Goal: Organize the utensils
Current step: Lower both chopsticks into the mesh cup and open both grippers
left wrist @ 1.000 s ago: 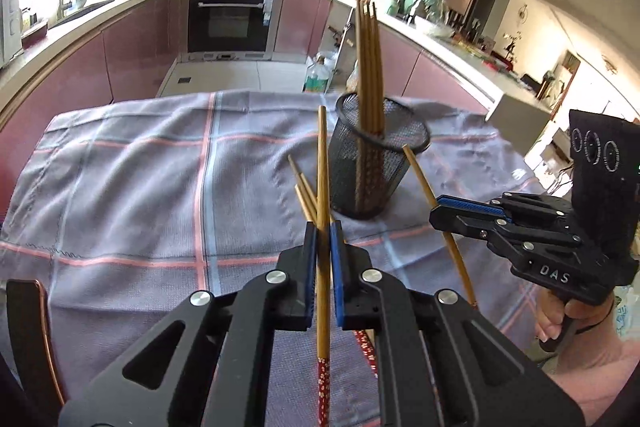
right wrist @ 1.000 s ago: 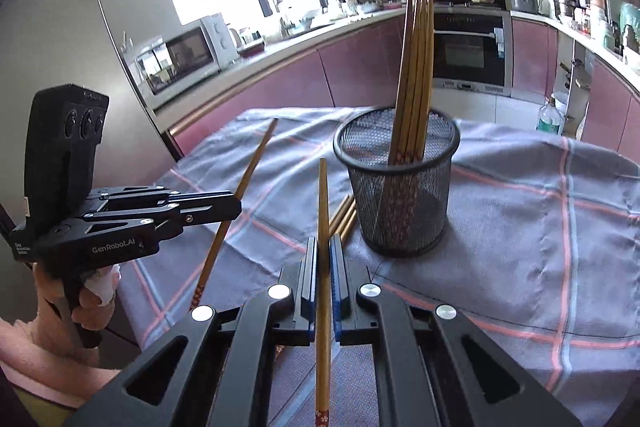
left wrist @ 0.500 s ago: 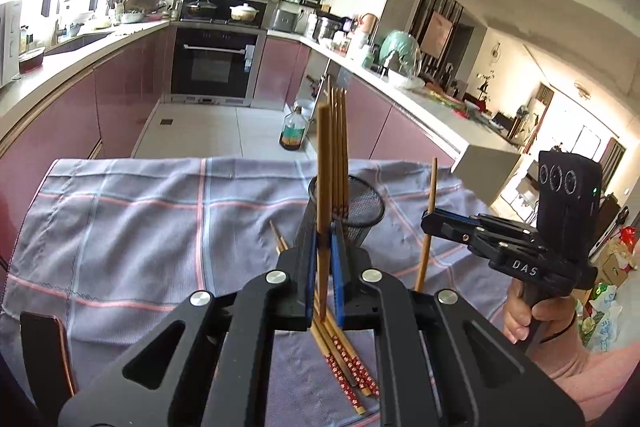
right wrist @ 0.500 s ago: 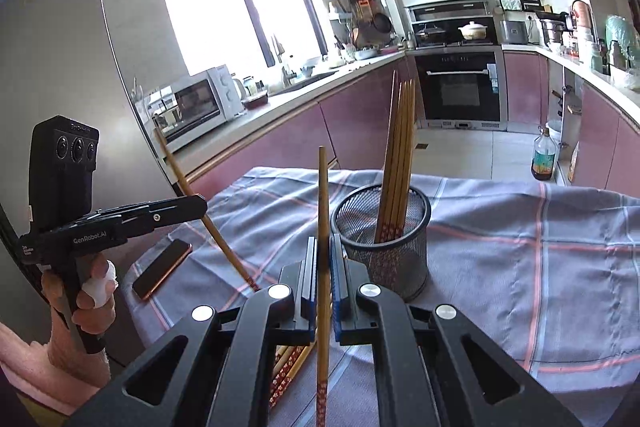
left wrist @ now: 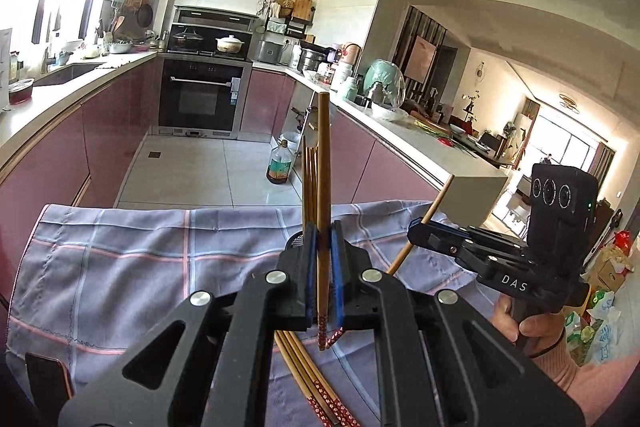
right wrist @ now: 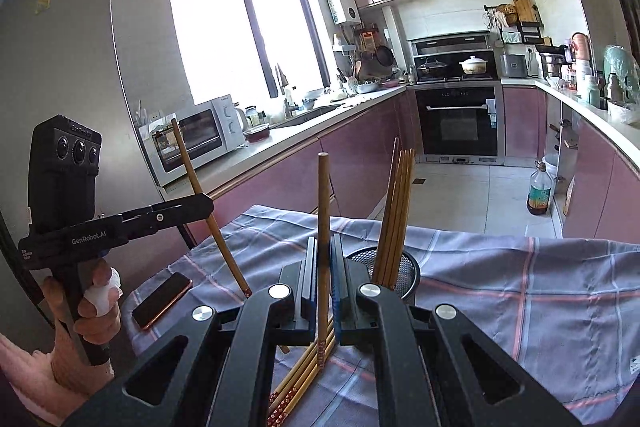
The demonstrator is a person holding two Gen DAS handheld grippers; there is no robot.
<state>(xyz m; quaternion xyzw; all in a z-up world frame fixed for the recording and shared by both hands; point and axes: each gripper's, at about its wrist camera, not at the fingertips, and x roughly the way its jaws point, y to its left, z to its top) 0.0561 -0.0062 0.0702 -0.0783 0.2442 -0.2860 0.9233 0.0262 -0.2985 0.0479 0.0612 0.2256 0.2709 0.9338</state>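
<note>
My left gripper (left wrist: 323, 239) is shut on a wooden chopstick (left wrist: 323, 163) and holds it upright above the table. My right gripper (right wrist: 324, 251) is shut on another chopstick (right wrist: 323, 199), also upright. The black mesh holder (right wrist: 404, 269) stands on the cloth just right of the right gripper, with several chopsticks (right wrist: 396, 211) upright in it. In the left wrist view the holder (left wrist: 295, 239) is mostly hidden behind my fingers. Several loose chopsticks (left wrist: 320, 395) with red patterned ends lie on the cloth below the grippers; they also show in the right wrist view (right wrist: 296, 383).
A grey checked cloth (left wrist: 140, 267) covers the table. A dark phone (right wrist: 162, 300) lies near its left edge. An oil bottle (left wrist: 278, 167) stands on the kitchen floor beyond. Counters and an oven run behind the table.
Both grippers have risen, each lifting its chopstick well above the cloth. The holder now sits lower in both views.
</note>
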